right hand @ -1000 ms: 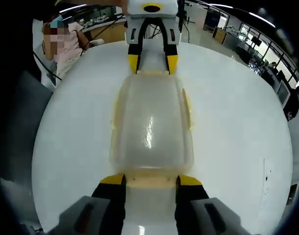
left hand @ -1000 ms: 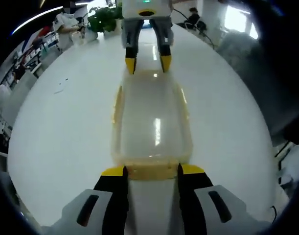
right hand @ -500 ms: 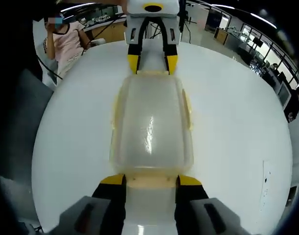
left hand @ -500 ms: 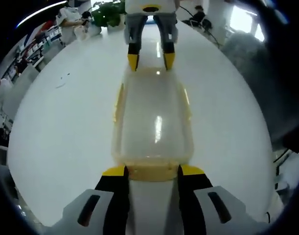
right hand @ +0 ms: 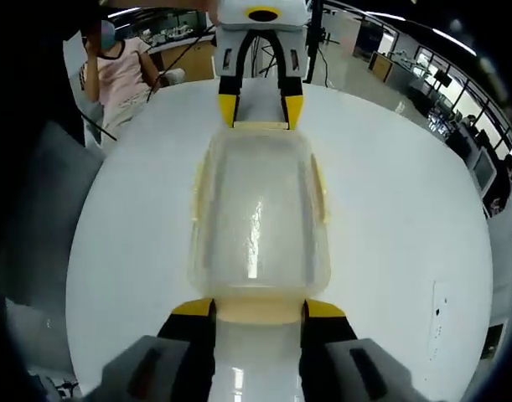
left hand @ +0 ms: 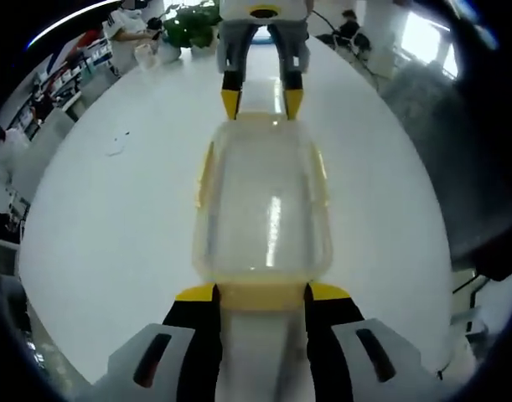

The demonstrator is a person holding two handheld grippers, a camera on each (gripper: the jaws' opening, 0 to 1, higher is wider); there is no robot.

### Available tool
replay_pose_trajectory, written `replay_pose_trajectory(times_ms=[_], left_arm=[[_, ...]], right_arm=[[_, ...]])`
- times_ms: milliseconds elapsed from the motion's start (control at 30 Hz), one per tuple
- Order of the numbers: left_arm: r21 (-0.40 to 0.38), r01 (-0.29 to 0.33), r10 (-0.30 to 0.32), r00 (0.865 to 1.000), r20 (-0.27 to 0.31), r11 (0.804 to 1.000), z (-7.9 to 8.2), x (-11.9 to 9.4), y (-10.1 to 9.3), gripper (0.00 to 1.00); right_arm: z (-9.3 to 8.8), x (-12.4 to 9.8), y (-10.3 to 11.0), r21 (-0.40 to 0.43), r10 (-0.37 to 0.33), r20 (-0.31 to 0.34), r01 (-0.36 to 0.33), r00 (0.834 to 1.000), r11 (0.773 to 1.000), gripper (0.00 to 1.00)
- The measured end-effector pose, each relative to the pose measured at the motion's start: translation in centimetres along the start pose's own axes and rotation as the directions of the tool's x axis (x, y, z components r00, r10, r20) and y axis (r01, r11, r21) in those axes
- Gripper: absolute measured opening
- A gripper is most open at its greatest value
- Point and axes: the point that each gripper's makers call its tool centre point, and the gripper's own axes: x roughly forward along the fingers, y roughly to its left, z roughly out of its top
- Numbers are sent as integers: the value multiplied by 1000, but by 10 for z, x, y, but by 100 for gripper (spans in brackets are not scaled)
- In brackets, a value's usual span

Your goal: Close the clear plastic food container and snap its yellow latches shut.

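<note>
The clear plastic container [left hand: 262,209] with its lid on lies lengthwise between my two grippers, over a white round table [left hand: 105,226]. Yellow latches [left hand: 204,172] run along its long sides, flat against the walls. My left gripper [left hand: 260,293] has its jaws on either side of the near yellow end latch [left hand: 260,300], shut on it. At the far end my right gripper [left hand: 261,102] holds the opposite end the same way. In the right gripper view the container [right hand: 257,209] runs from my right gripper [right hand: 257,308] to the left gripper [right hand: 261,109].
A scrap of paper [left hand: 117,149] lies on the table to the left. A potted plant [left hand: 188,29] stands beyond the far edge. A person [right hand: 117,71] stands past the table's rim. A dark chair back [left hand: 457,167] sits to the right.
Both views have drawn back from the table, so more of its rim and the floor shows. The container keeps its size and place between the two grippers.
</note>
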Motion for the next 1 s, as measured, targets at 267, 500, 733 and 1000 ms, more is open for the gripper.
replay_pose_trajectory(times_ms=[267, 500, 733, 1000], left_arm=[[1, -46, 46, 999, 15, 999, 18, -31, 5, 36], [28, -75, 74, 997, 2, 997, 21, -38, 3, 36], [33, -94, 94, 996, 2, 995, 32, -48, -2, 36], [53, -121, 119, 992, 34, 991, 47, -51, -5, 35]], right_arm=[[10, -33, -6, -21, -29, 22, 29, 999, 999, 36], [14, -37, -2, -14, -34, 42, 35, 999, 999, 36], [14, -46, 1, -9, -40, 48, 41, 998, 999, 36], [4, -54, 1, -18, -50, 55, 51, 997, 999, 36]])
